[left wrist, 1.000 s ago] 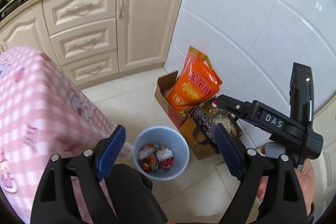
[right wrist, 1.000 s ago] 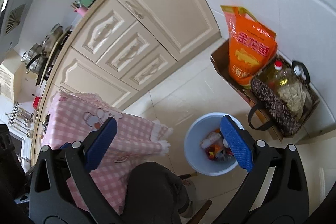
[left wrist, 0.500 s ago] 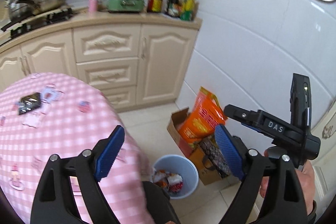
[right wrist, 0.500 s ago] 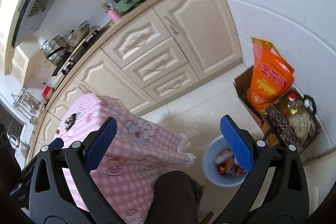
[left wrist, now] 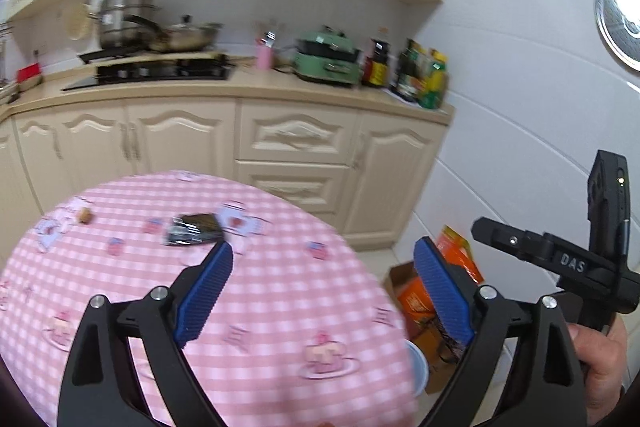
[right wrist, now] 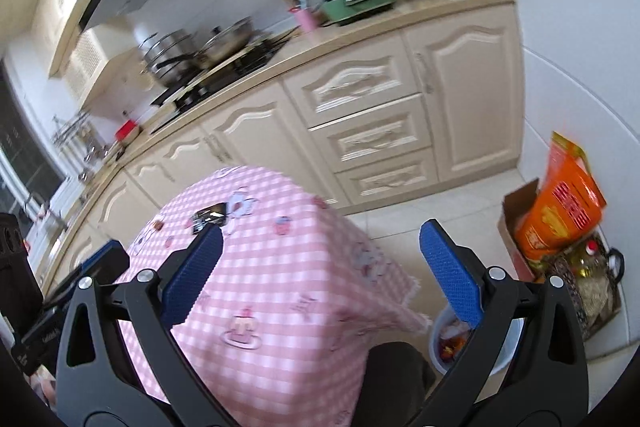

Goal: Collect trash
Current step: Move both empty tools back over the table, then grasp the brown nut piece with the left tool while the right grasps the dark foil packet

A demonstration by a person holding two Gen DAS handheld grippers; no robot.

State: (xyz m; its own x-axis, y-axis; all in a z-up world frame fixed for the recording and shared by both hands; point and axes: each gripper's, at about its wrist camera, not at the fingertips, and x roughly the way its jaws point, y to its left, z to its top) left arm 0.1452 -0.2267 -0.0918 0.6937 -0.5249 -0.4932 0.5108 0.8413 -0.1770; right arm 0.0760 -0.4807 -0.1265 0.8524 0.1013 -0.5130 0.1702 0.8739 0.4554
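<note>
A pink checked table (left wrist: 260,291) fills the near scene, with cream cabinets (left wrist: 296,143) far behind. Right of it on the floor stands a pale blue bin (right wrist: 504,355) holding wrappers. Both the left gripper (left wrist: 324,291) and right gripper (right wrist: 320,267) are spread wide, holding nothing. A dark wrapper (left wrist: 194,229) lies on the table's far side.

Checked pink cloth tablecloth (left wrist: 280,291), glossy wrapper (left wrist: 194,229)

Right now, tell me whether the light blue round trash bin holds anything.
Not empty: the light blue round trash bin on the floor shows red and white wrappers inside. How full, cannot tell.
</note>
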